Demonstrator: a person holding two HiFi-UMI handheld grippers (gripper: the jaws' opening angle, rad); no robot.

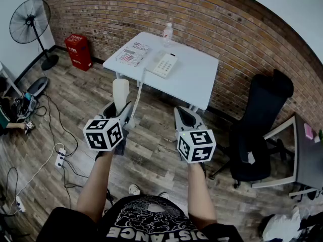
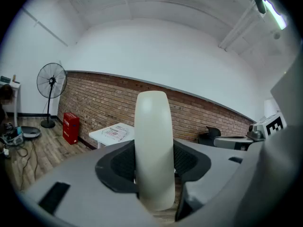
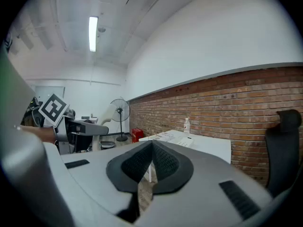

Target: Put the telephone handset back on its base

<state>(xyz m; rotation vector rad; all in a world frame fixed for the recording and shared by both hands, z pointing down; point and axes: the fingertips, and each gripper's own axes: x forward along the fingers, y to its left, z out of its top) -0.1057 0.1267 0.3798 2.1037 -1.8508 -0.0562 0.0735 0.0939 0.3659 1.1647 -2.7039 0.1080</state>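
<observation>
My left gripper (image 1: 119, 110) is shut on the cream telephone handset (image 1: 120, 93), which stands upright between its pads; in the left gripper view the handset (image 2: 152, 145) fills the middle between the jaws. A coiled cord (image 1: 138, 96) runs from the handset up to the cream telephone base (image 1: 165, 64) on the white table (image 1: 197, 79) ahead. My right gripper (image 1: 185, 119) is shut with nothing in it, its dark pads (image 3: 151, 162) meeting. Both grippers hang over the wooden floor, short of the table.
On the table lie a printed sheet (image 1: 133, 54) and a clear bottle (image 1: 167, 34). A black office chair (image 1: 260, 130) stands right, a red box (image 1: 77, 51) and a floor fan (image 1: 31, 24) left. Cables and a power strip (image 1: 60, 158) lie on the floor.
</observation>
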